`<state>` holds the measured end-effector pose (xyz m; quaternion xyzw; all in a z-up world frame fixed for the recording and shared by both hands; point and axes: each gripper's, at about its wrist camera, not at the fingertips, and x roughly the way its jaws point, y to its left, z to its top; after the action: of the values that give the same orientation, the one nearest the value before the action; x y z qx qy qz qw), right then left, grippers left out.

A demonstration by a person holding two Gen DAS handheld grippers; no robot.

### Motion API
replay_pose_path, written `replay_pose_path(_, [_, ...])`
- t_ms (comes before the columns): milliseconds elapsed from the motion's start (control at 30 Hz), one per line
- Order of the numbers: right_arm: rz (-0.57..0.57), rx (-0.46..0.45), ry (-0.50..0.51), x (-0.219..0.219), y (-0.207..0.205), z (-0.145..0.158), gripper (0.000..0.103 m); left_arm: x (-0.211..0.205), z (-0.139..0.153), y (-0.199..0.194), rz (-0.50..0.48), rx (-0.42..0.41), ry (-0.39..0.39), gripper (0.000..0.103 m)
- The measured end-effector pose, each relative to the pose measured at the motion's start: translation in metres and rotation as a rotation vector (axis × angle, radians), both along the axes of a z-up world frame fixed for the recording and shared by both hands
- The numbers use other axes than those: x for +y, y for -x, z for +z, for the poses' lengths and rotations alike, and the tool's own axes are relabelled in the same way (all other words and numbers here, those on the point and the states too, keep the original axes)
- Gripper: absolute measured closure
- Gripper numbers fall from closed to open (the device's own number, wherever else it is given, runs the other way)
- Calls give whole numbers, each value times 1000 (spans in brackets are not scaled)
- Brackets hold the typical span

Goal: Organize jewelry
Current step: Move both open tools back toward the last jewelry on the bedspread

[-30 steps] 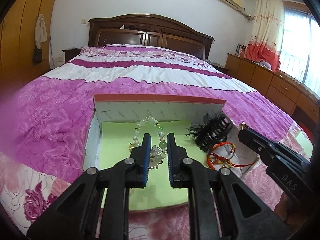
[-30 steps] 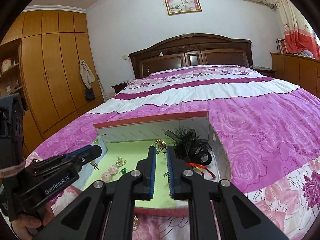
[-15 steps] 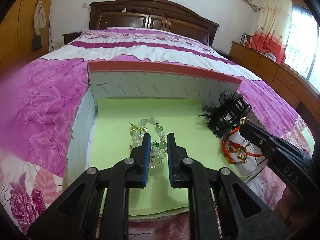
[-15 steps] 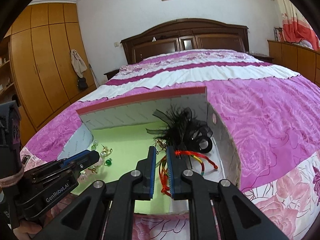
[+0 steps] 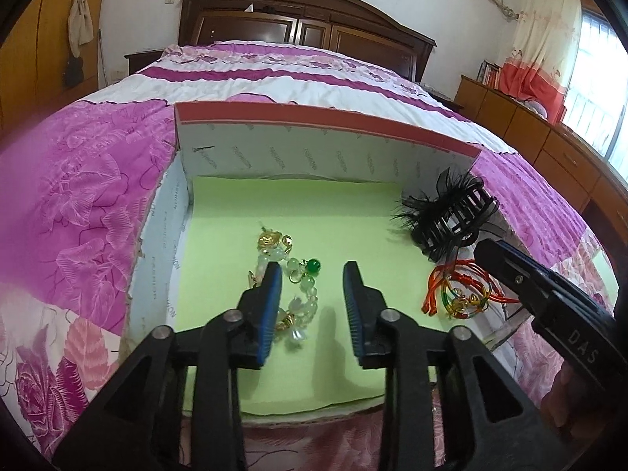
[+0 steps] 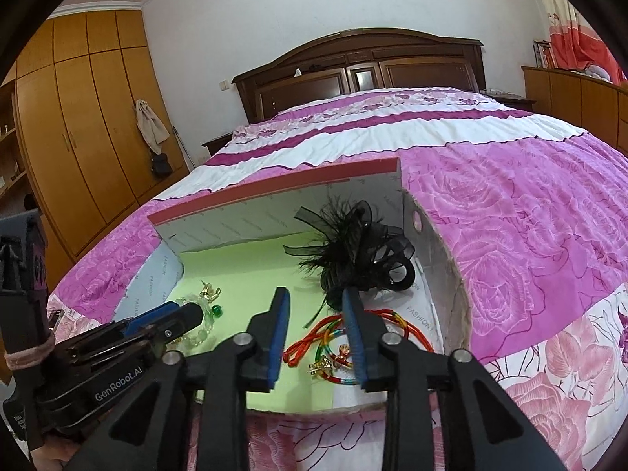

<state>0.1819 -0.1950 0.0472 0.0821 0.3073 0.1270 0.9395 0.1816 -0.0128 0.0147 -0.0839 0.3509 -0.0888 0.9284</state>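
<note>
An open cardboard box with a light green floor lies on the bed. A pale bead bracelet with gold charms and a green bead lies on the floor left of centre. My left gripper is open just above it, empty. A red and multicolour cord bracelet lies at the right, below a black feathered hair clip. My right gripper is open over the cord bracelet, empty. The hair clip sits behind its fingers.
The box rests on a pink and white floral bedspread. A wooden headboard stands at the far end. A wooden wardrobe is on the left and low cabinets run along the right.
Both grippers have opened and let go: the bead bracelet and the cord bracelet now lie on the box floor. Both grippers came lower and closer to the box.
</note>
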Motion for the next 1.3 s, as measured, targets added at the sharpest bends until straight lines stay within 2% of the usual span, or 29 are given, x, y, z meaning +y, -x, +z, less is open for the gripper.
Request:
replay_pose_path(333, [-18,-34,-31,-9,16,12,61,5,14,15,11,-24,-3,73])
replay_pose_path(867, [-33,-105,-39,-20,68,47,56,11,46,57,21,-74,-9,72])
replay_pose_path(1300, [-61,-75,-23,-37,108,49,54,-3,49,86,-40,-34,-19,72])
